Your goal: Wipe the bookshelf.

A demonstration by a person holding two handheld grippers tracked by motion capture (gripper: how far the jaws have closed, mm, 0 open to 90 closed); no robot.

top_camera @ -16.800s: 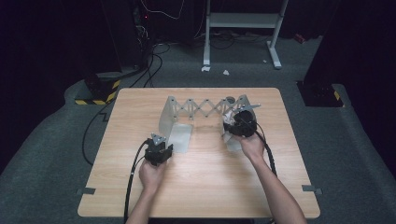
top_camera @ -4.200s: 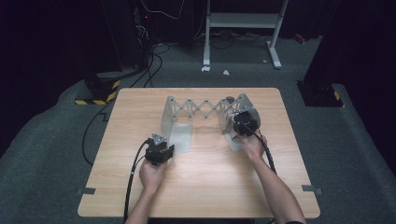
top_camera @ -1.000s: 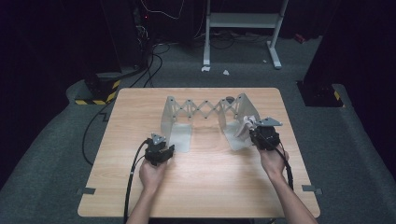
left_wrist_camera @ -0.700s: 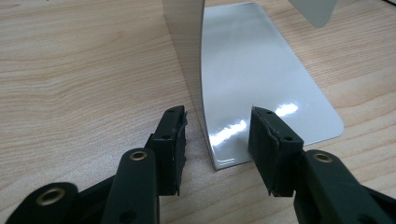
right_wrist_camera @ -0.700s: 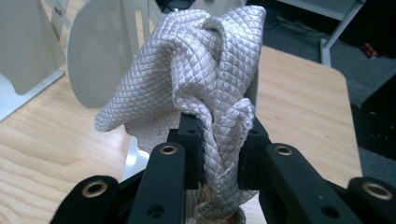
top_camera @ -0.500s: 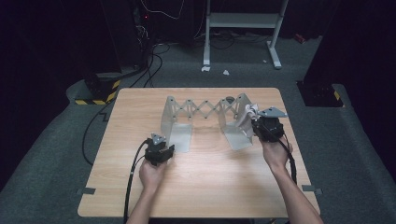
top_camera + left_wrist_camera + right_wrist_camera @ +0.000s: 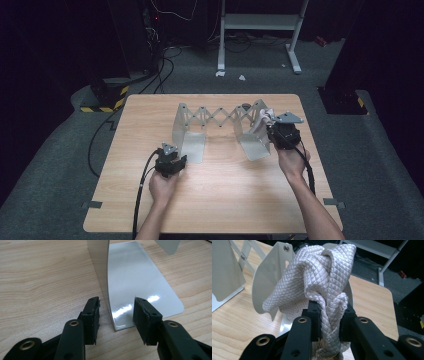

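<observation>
On a light wooden table ringed by dark floor and trailing cables, a person works two hand-held grippers around a pale metal expanding rack, its scissor-lattice back stretched between two end plates, each with a flat foot resting on the wood. At the near left, the left gripper rests low at the table, its jaws standing partly apart and straddling the near corner of the rack's glossy left foot plate; the pads press on nothing, and the upright left end plate rises just beyond them. In the high view that left gripper sits just beside the same foot, the hand behind it near the table's front half. At the right, the right gripper is clamped narrowly on a bunched cream-white cloth with a quilted diamond weave, which bulges up and out above the jaws. The cloth is held off the tabletop, right in front of the rack's right end plate. Seen from above, the right gripper hangs at that end of the rack, near the table's right edge, with the cloth a small pale bundle against the plate.
</observation>
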